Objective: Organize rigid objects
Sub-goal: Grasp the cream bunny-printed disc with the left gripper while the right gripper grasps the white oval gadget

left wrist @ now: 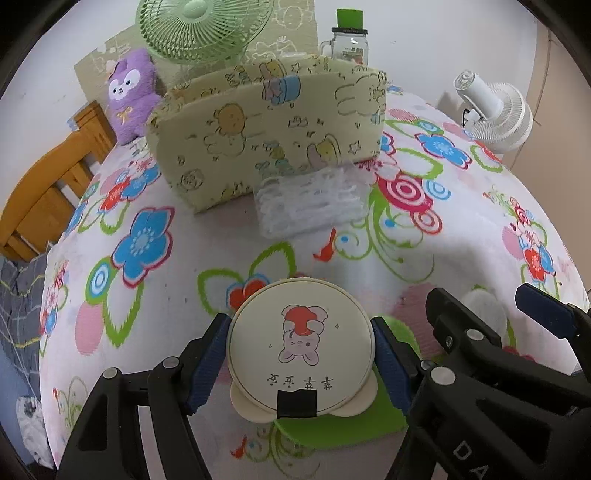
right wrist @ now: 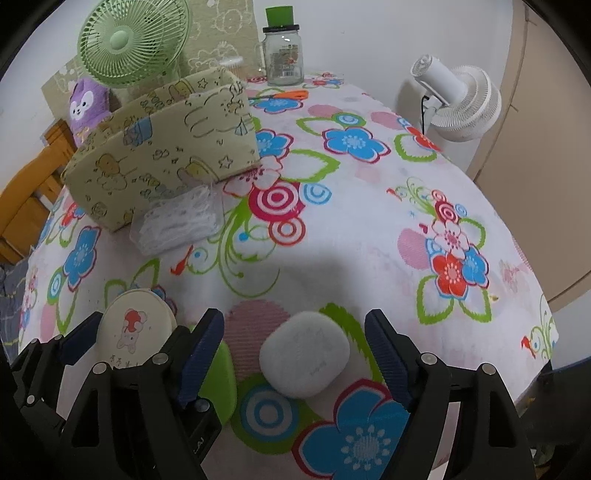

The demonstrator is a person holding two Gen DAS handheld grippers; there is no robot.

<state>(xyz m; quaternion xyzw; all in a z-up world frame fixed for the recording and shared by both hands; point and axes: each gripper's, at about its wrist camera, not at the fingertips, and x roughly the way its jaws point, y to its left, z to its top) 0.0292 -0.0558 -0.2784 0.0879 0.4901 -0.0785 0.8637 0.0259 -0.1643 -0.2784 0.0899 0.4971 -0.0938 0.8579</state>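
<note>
A round cream case (left wrist: 301, 347) with a bunny picture sits on the flowered tablecloth (left wrist: 221, 258), near the front edge. My left gripper (left wrist: 299, 323) is shut on it, with a blue pad pressed against each side. The same case (right wrist: 136, 328) shows at the lower left of the right wrist view. To its right lies a white rounded-square case (right wrist: 304, 354). My right gripper (right wrist: 293, 317) straddles the white case and is open, with a gap on both sides. In the left wrist view the right gripper (left wrist: 487, 299) appears at the right edge.
A yellow-green fabric box (left wrist: 258, 133) stands at the back, with a clear packet of white pads (left wrist: 310, 199) in front of it. Behind are a green fan (left wrist: 203, 26), a green-lidded glass jar (left wrist: 349, 37) and a purple plush (left wrist: 129, 92). A white fan (left wrist: 495, 110) stands at the right.
</note>
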